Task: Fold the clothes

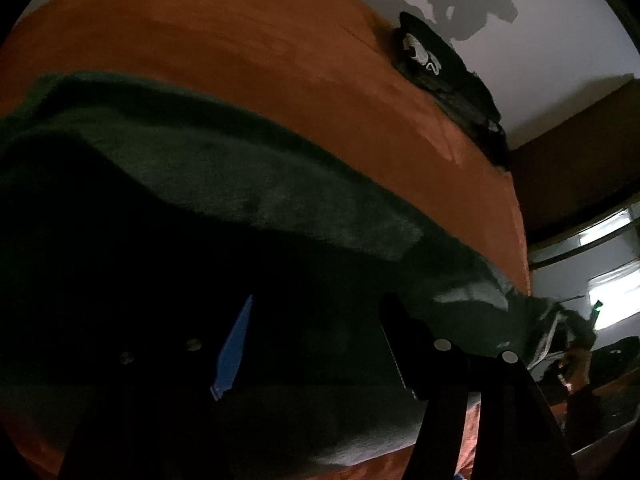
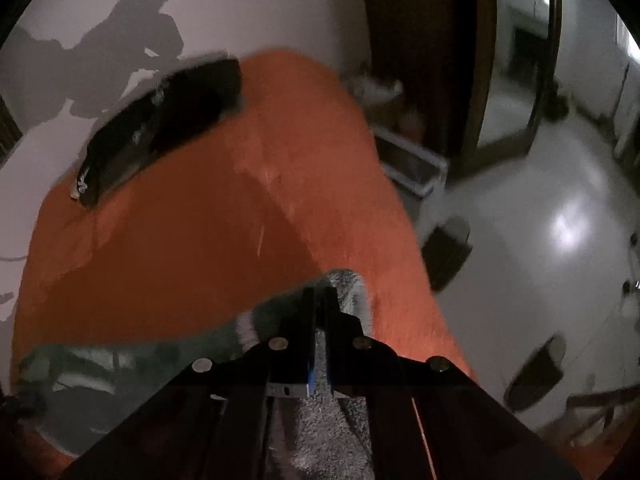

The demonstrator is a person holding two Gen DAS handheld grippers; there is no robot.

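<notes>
— Orange bedspread (image 2: pixel 192 240) fills most of both views, with a pale wall behind and a glossy floor off to the right. Where's the garment?

— Near edge of the bed. It's a dark green garment (image 1: pixel 224 184), spread across the cover. A separate dark pile of clothes (image 2: pixel 160 128) sits at the far side against the wall, well apart from it.

— And the fingers?

— The right gripper (image 2: pixel 320 300) is pinched shut on a corner of the green cloth; a ribbed grey edge pokes out past the tips and fabric trails back between the fingers toward the camera. The left gripper (image 1: pixel 316 344) has its fingers standing apart over the garment's near part. It's too dark there to say whether they touch or hold anything.

— What could go wrong?

— The right grip looks thin — only an edge of cloth is caught, so a quick pull could slip it free and the fold would collapse. If the left fingers aren't pinning or holding their side, the whole garment may drag across the bedspread instead of folding over. The cloth could also bunch unevenly.
</notes>
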